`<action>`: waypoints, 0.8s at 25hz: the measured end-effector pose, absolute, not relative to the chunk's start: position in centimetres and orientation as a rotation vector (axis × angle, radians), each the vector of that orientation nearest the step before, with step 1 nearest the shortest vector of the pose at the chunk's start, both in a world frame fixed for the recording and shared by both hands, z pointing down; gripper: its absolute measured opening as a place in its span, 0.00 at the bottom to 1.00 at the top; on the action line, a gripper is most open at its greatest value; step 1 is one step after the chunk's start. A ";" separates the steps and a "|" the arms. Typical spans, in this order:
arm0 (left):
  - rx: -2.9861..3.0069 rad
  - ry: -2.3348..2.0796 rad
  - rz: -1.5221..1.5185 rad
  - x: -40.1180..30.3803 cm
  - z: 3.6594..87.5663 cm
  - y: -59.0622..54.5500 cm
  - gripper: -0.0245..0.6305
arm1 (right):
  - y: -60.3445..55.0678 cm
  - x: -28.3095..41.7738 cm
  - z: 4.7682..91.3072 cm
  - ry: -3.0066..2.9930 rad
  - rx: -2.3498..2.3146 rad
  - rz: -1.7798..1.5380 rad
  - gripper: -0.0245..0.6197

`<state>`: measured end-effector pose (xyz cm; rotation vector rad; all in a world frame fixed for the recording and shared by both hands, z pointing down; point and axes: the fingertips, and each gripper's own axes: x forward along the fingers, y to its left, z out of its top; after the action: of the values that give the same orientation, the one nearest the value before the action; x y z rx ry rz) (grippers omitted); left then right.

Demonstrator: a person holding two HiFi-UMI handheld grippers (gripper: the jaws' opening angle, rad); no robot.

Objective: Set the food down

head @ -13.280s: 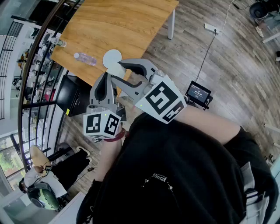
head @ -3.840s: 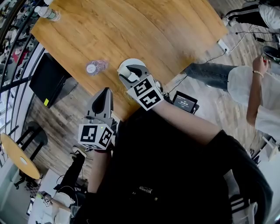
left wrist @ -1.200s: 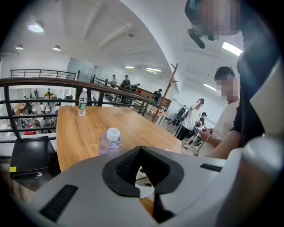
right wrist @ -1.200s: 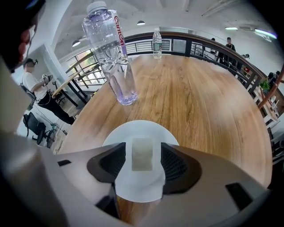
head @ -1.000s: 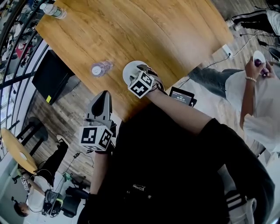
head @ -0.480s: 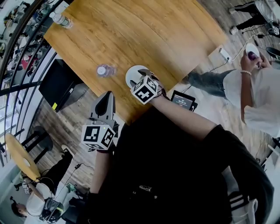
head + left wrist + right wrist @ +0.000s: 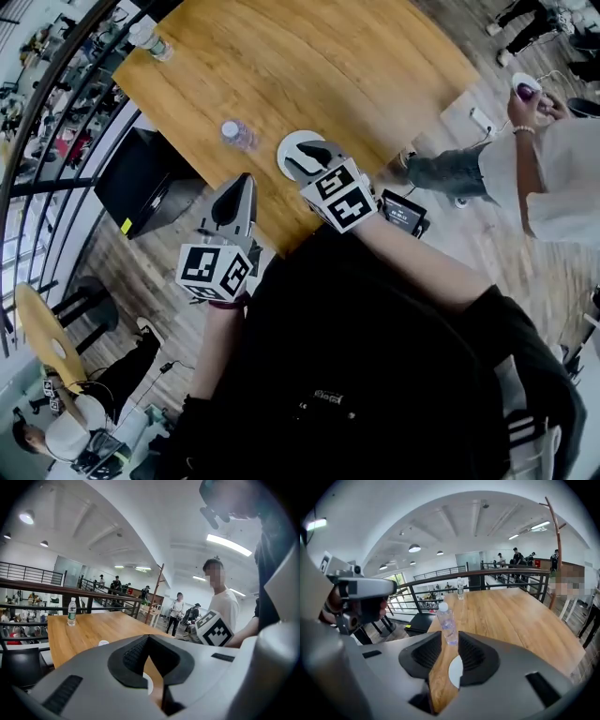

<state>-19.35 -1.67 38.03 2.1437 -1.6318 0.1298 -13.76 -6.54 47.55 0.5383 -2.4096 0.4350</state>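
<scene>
1. Food is pinched by neither claw (none can be made out on the plate [image 7: 289, 142], which is partly hidden).
2. Right claw [image 7: 450, 641], above the plate, has just been narrowing on nothing; left claw [image 7: 149, 641] is pressed together, empty.
3. Release is judged done; a clean withdrawal is called for.

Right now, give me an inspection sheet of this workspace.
Surface: wooden table, rectangular, no spill seen.
Job's things: white plate near the table's near edge; the food cannot be made out in any view.
Clutter: clear bottle upright beside the plate; second bottle at the far corner.
Grippers: right gripper held above the plate, jaws apart and just been closing, nothing between them; left gripper shut, empty, by the table's edge.
Cables: power strip on the floor; nothing seen on the table.
Surroundings: black box beside the table, screen device on the floor, person in white, railing.
</scene>
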 end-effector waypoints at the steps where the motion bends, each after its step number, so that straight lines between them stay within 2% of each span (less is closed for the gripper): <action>1: 2.160 -1.629 0.121 -19.1 37.5 -1.5 0.05 | -6.2 -13.5 46.3 -2.443 0.538 0.426 0.18; 2: 2.179 -1.624 0.114 -18.9 37.1 -1.4 0.05 | -5.8 -13.4 45.2 -2.479 0.533 0.422 0.12; 4: 2.218 -1.616 0.102 -18.4 36.4 -1.3 0.05 | -4.9 -13.3 43.3 -2.551 0.503 0.425 0.07; 20: 2.459 -1.567 0.060 -15.9 30.4 -0.5 0.05 | -2.4 -12.0 32.3 -2.856 0.621 0.338 0.07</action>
<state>-15.87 -0.51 30.37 2.4586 -1.5674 0.0603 -12.01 -2.37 32.29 0.6214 -2.8560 0.3380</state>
